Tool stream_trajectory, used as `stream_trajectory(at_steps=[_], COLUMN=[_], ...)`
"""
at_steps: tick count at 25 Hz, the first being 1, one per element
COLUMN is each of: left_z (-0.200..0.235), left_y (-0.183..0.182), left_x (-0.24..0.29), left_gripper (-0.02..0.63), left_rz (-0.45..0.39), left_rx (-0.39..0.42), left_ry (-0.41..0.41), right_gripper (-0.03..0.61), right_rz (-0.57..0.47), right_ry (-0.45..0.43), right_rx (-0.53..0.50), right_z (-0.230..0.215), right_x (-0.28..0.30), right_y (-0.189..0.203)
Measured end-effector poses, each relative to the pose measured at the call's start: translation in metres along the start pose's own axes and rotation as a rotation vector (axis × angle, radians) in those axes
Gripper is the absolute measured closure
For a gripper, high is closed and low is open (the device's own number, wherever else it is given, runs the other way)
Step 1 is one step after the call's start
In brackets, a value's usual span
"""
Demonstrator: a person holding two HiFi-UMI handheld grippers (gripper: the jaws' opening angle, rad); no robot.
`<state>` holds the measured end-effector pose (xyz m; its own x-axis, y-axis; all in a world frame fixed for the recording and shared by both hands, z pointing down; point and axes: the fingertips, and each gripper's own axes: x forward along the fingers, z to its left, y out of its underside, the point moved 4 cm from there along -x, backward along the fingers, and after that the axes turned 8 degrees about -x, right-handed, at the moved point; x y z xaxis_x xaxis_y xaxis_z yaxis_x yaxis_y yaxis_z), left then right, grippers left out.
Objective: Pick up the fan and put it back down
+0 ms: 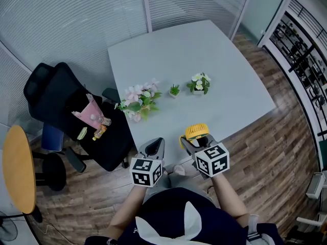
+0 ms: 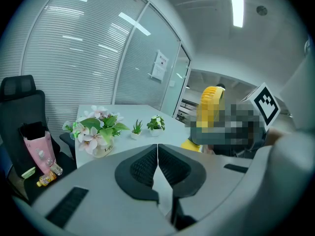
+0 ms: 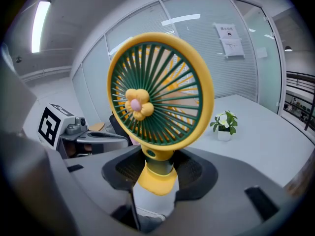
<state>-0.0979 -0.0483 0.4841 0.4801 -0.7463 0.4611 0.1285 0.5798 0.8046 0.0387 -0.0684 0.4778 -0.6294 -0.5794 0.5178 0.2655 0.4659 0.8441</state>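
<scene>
The fan (image 3: 160,95) has a yellow ring, a green grille and a yellow flower at its centre. My right gripper (image 3: 156,168) is shut on its yellow stem and holds it upright. In the head view the fan (image 1: 196,131) is at the near edge of the grey table (image 1: 230,86), with the right gripper (image 1: 188,142) just below it. My left gripper (image 1: 156,146) hangs close to the left of it, off the table's edge. In the left gripper view its jaws meet at the tips with nothing between them (image 2: 157,146), and the fan (image 2: 210,102) shows at the right.
A vase of pink and white flowers (image 1: 139,102) stands at the table's left edge, and two small potted plants (image 1: 174,90) (image 1: 199,84) stand mid-table. A black office chair (image 1: 66,111) with a pink bag (image 1: 91,112) is to the left, with a round wooden table (image 1: 18,167) beyond it.
</scene>
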Motion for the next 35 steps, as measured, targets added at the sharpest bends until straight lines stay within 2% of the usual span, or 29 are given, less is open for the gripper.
stream_trajectory(at_steps=[26,35], left_z=[0.032,0.045], left_y=[0.015,0.018], left_x=[-0.006,-0.006], left_gripper=[0.591,0.591], left_rz=[0.033,0.044], left_rx=[-0.067,-0.086], left_ry=[-0.070,-0.105], right_gripper=[0.393,0.393], right_rz=[0.057,0.068], right_ry=[0.169,0.176], right_rx=[0.012,0.019], right_z=[-0.067,-0.086], right_x=[0.034,0.058], right_y=[0.026,0.041])
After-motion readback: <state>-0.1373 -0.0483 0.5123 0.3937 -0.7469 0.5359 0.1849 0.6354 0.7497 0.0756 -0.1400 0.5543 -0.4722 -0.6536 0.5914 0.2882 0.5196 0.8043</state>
